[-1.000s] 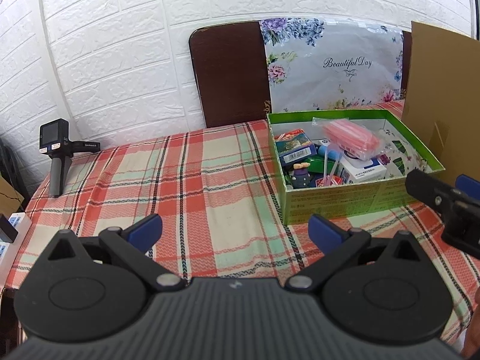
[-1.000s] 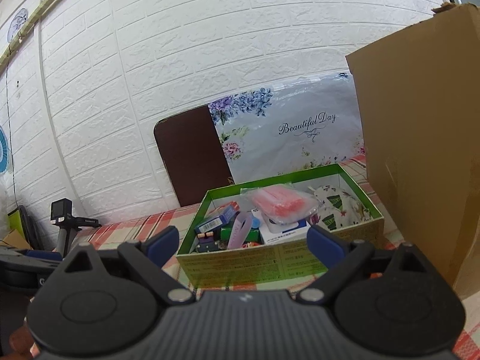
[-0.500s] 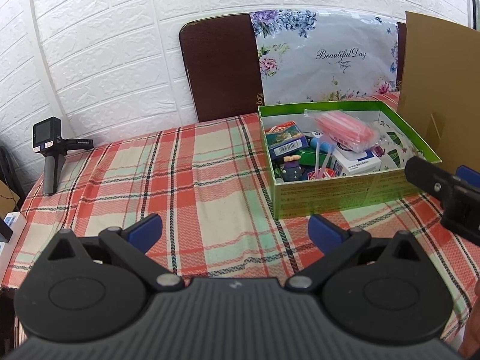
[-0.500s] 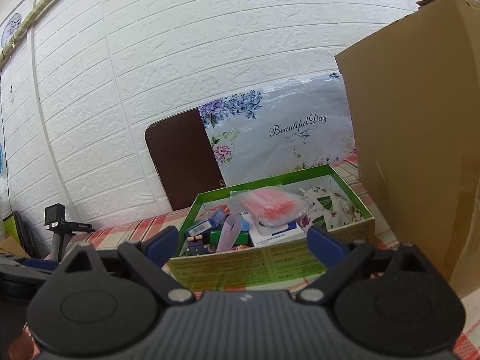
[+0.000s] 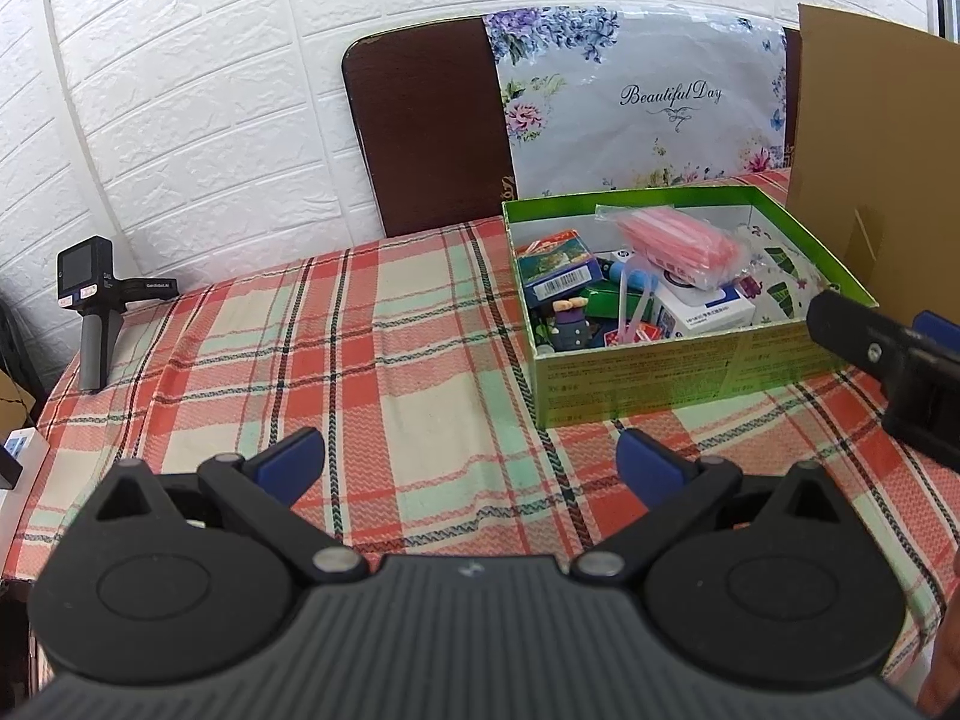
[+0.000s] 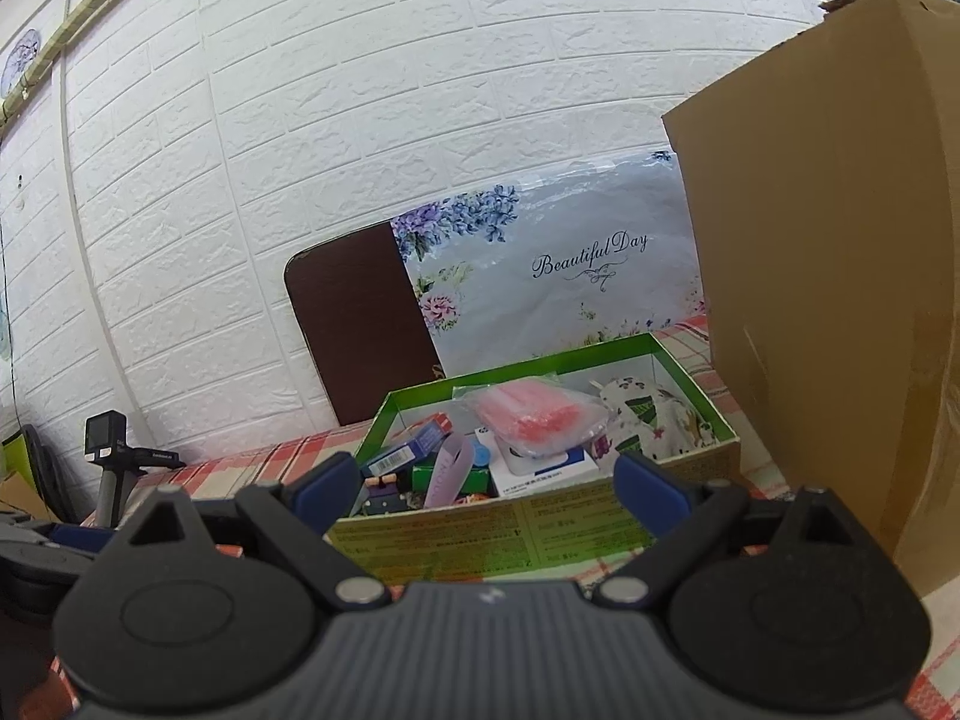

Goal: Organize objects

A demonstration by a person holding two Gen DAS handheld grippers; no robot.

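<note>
While both grippers hang over the checked tablecloth (image 5: 390, 372) with jaws spread wide and nothing between them, the green box (image 5: 690, 372) sits on the cloth's far right part, just in front of the flowered sheet (image 5: 648, 114). The box's long axis runs left to right across the left wrist view, its open top facing up. The left gripper (image 5: 471, 462) points at bare cloth to the box's left; the right gripper (image 6: 486, 480) points straight at the box's near wall. On top of the pile inside lies a pink packet (image 5: 681, 243) in clear plastic, slanting from back left to front right. Beside it a blue carton (image 5: 558, 279) shows a barcode. The sheet reads "Beautiful Day". Print on the box's near wall is too small to read. A tall cardboard box (image 6: 840, 300) stands just right of it.
</note>
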